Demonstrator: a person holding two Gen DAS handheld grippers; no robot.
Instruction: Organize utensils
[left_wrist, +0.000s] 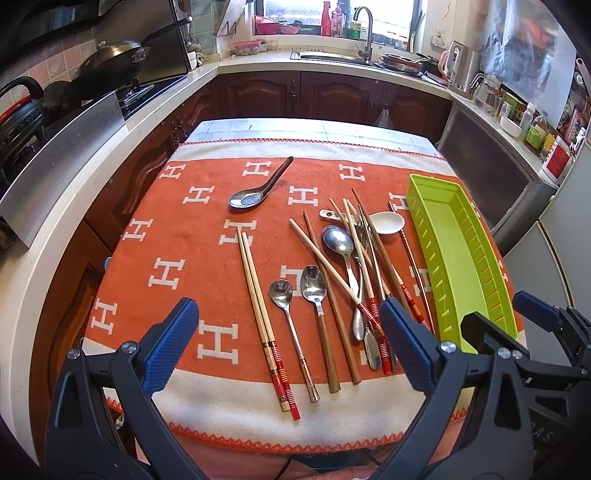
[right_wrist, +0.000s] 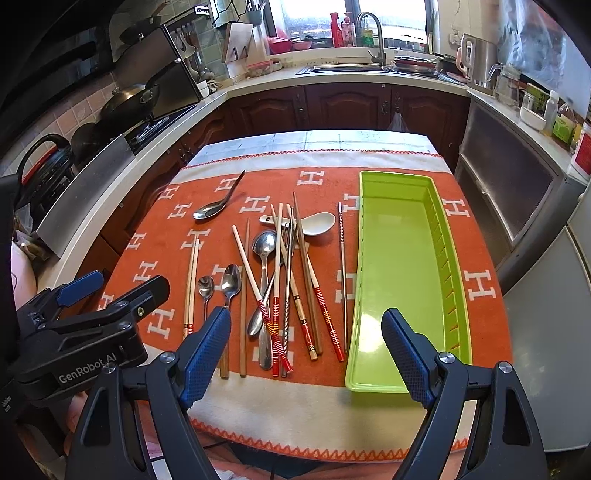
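Your left hand-held gripper (left_wrist: 288, 347) hangs over the near edge of the worktop (left_wrist: 207, 417), its pads wide apart and holding nothing. Your right hand-held gripper (right_wrist: 306, 354) is likewise spread — one pad above the near end of the green tray (right_wrist: 402, 280), the other above the spoon handles. The tray lies lengthwise along the worktop's right edge. Just left of it sits a crossed heap of chopsticks (right_wrist: 277, 273), metal spoons (right_wrist: 264, 245) and a white spoon (right_wrist: 319, 222); a dark spoon (left_wrist: 258, 190) lies apart, nearer the far left.
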